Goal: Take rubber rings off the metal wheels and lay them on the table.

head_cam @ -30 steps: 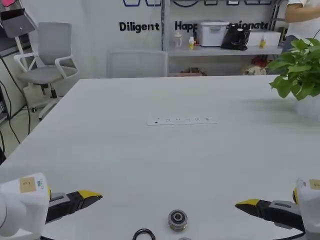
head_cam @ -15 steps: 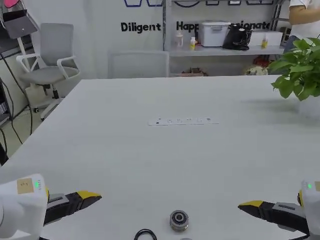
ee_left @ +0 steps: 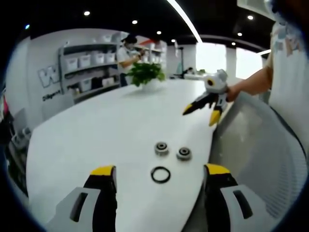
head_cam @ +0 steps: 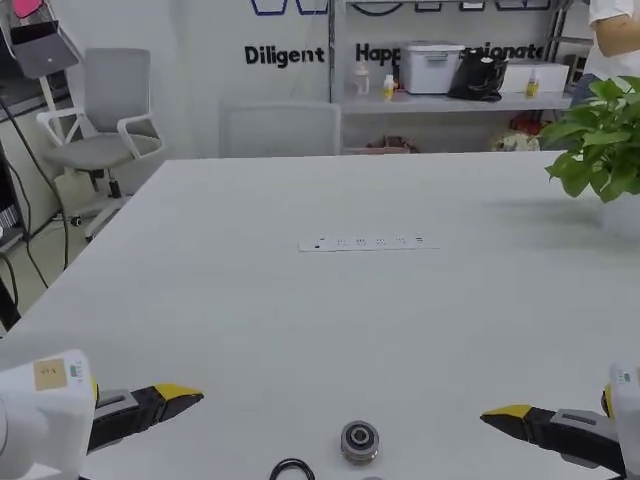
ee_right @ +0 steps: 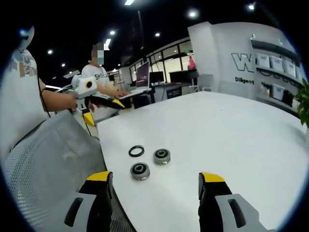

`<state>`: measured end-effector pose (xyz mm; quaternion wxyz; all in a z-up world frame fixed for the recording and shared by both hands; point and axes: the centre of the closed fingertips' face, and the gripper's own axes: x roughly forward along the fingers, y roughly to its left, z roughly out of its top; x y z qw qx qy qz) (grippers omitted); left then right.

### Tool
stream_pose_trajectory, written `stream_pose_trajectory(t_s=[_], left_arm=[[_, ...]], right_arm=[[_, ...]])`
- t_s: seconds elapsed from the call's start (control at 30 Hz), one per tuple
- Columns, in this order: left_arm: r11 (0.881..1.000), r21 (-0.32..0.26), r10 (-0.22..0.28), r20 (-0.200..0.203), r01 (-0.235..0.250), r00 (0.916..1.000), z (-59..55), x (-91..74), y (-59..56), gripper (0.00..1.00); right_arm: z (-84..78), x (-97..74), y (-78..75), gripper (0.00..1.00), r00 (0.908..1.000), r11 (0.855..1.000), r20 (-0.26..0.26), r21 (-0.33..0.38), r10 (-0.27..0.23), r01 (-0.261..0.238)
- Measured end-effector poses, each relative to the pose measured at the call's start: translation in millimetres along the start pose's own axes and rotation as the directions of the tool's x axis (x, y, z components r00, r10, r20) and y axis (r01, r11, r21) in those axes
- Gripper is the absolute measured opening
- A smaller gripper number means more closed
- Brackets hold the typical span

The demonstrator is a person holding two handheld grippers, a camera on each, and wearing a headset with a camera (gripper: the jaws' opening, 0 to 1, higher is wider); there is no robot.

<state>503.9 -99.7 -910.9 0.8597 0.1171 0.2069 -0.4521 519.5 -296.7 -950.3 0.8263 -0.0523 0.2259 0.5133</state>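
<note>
Two metal wheels and one loose rubber ring lie close together near the front edge of the white bench (head_cam: 300, 320). In the head view the inner wheel (head_cam: 359, 441) stands between the two grippers. The black rubber ring (head_cam: 292, 469) lies flat on the bench just to its left, apart from it.

The left gripper (head_cam: 188, 397) points inward from the lower left and the right gripper (head_cam: 495, 413) from the lower right. Both are well apart from the wheel.

In the left gripper view its jaws stand wide apart with nothing between them. The ring (ee_left: 160, 174) lies nearest ahead, with the inner wheel (ee_left: 161, 148) and the edge wheel (ee_left: 184, 153) side by side beyond it. Farther on, a hand holds the right gripper (ee_left: 211, 107) above the bench edge.

In the right gripper view its jaws are likewise spread wide and hold nothing. The edge wheel (ee_right: 140, 171) is closest, then the inner wheel (ee_right: 161, 156) and the ring (ee_right: 136, 151). Whether either wheel carries a ring is too small to tell.

A potted plant (head_cam: 600, 140) stands at the far right of the bench.
</note>
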Motion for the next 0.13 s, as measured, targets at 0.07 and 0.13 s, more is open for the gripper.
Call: stream_pose_trajectory(t_s=[0.07, 0.13], left_arm=[[1.000, 0.001, 0.001, 0.000, -0.001, 1.0000, 0.4, -0.4, 0.1, 0.75], [1.000, 0.001, 0.003, 0.000, -0.003, 1.0000, 0.5, -0.9, 0.1, 0.74]], right_arm=[[0.7, -0.1, 0.5, 0.71, 1.0000, 1.000, 0.001, -0.002, 0.001, -0.001], [1.2, -0.3, 0.6, 0.71, 1.0000, 1.000, 0.002, -0.003, 0.001, -0.001]])
